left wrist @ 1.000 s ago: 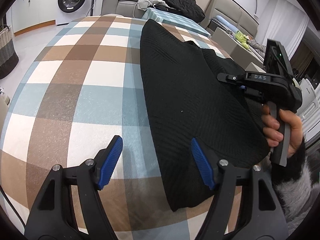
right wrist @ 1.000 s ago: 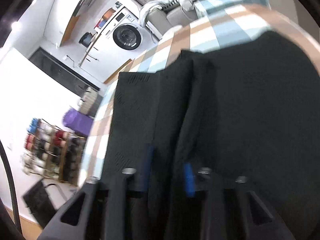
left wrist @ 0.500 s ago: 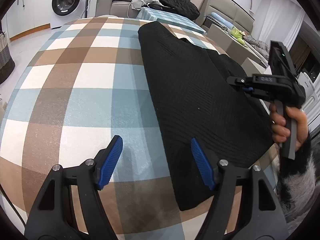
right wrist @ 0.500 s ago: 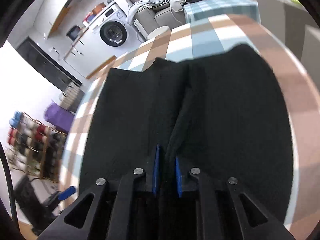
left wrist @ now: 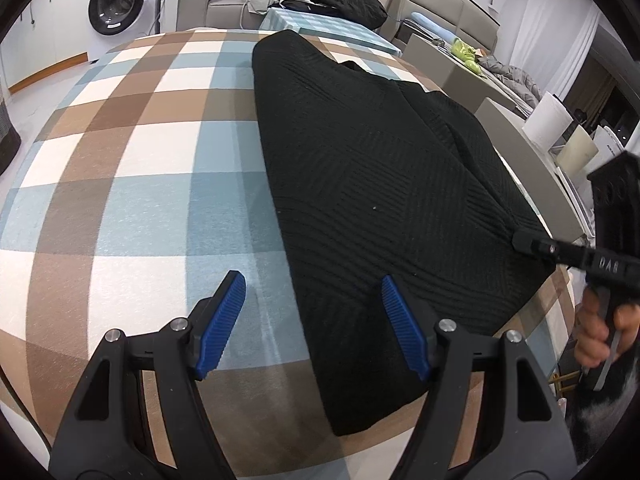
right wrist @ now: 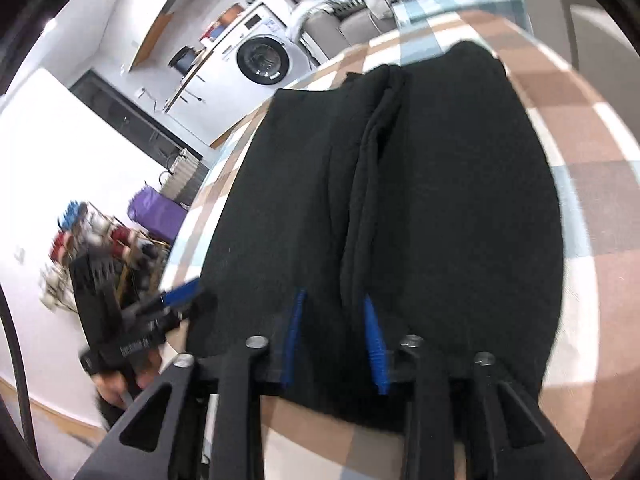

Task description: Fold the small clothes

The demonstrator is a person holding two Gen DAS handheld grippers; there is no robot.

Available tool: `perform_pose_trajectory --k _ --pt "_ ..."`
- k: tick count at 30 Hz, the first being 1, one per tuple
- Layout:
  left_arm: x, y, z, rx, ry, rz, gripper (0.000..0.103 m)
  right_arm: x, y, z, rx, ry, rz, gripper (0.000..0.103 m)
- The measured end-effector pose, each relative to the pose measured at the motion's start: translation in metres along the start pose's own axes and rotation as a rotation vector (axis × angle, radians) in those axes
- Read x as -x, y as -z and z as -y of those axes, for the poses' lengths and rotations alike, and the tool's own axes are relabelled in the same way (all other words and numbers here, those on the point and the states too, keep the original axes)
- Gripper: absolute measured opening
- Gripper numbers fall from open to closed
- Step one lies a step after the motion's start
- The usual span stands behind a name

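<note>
Left wrist view: black garment (left wrist: 384, 200) lies flat on the checked table (left wrist: 132, 168), toward its right edge. Left gripper (left wrist: 312, 320) spread open, straddling the garment's near left edge. Right gripper (right wrist: 334, 336) jaws closing, a fabric fold between them.

Matt ribbed-knit black garment (left wrist: 380, 184), checked cloth cover (left wrist: 132, 168)

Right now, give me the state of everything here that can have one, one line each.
black garment: folded lengthwise, lying flat on the checked cloth.
left gripper: open, holding nothing, above the garment's near edge.
right gripper: jaws closing, a ridge of garment fabric between them.
washing machine: door shut.
</note>
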State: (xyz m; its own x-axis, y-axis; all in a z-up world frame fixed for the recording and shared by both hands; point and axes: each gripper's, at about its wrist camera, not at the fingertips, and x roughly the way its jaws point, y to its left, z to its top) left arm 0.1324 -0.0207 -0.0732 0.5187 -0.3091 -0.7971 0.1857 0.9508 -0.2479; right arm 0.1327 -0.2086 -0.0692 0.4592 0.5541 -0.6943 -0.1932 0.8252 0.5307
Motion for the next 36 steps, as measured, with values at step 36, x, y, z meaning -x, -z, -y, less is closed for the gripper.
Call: perform_pose_trajectory --k 36 --pt "-0.002 -0.011 0.007 -0.001 0.008 0.018 0.069 -0.048 -0.129 0.046 -0.025 0.218 0.044 0.012"
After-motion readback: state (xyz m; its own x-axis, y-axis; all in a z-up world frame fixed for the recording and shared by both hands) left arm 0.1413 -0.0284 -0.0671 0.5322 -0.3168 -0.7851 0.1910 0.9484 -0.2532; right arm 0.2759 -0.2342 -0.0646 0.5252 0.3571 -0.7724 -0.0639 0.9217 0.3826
